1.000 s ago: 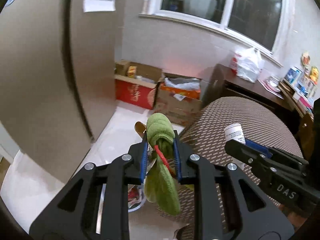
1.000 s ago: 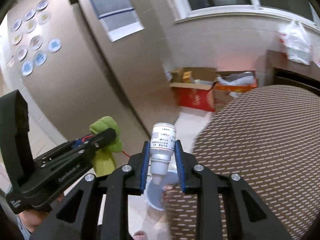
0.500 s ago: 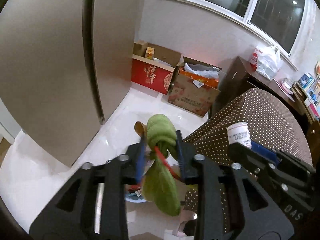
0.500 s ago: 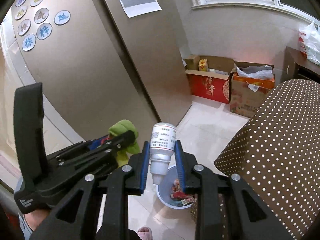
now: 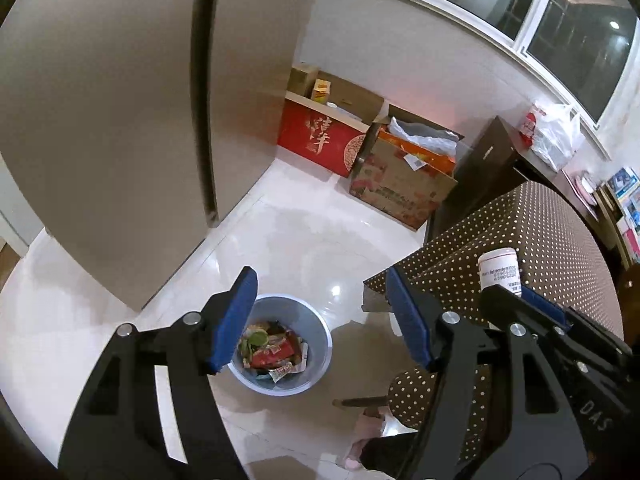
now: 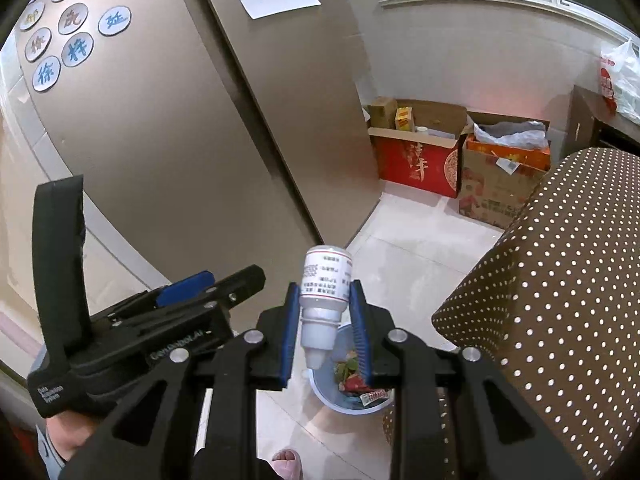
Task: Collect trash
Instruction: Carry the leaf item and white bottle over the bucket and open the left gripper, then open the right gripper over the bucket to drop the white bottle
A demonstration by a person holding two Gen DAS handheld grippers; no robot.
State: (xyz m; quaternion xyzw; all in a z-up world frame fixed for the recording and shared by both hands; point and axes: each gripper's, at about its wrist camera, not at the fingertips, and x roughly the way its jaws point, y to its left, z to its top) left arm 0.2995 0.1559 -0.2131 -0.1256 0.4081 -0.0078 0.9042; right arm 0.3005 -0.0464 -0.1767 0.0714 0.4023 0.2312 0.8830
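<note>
Two grippers hang over a pale tiled floor [image 5: 304,240], above a round grey-blue bin [image 5: 280,344] that holds wrappers and a scrap of green. From the left wrist view, the left gripper [image 5: 320,316] has its blue-padded fingers [image 5: 234,320] spread wide with nothing between them, and the bin sits on the floor directly below the gap. The right gripper [image 6: 325,334] is closed on a small white bottle [image 6: 324,300], gripped around its body with the narrow neck pointing down toward the bin [image 6: 352,392], whose rim shows just beneath the bottle's tip. In the left wrist view the same bottle [image 5: 500,272] appears at the right, clamped in the other tool. A brown cloth with white dots [image 6: 560,272] covers a table to the right of the bin, close to it. A tall beige fridge [image 6: 180,128] with round character magnets stands on the left, and a red box [image 5: 320,142] and a brown cardboard box [image 5: 400,184] stand side by side against the far wall under a window. A pink slipper toe [image 6: 286,460] shows at the bottom edge of the right wrist view.
</note>
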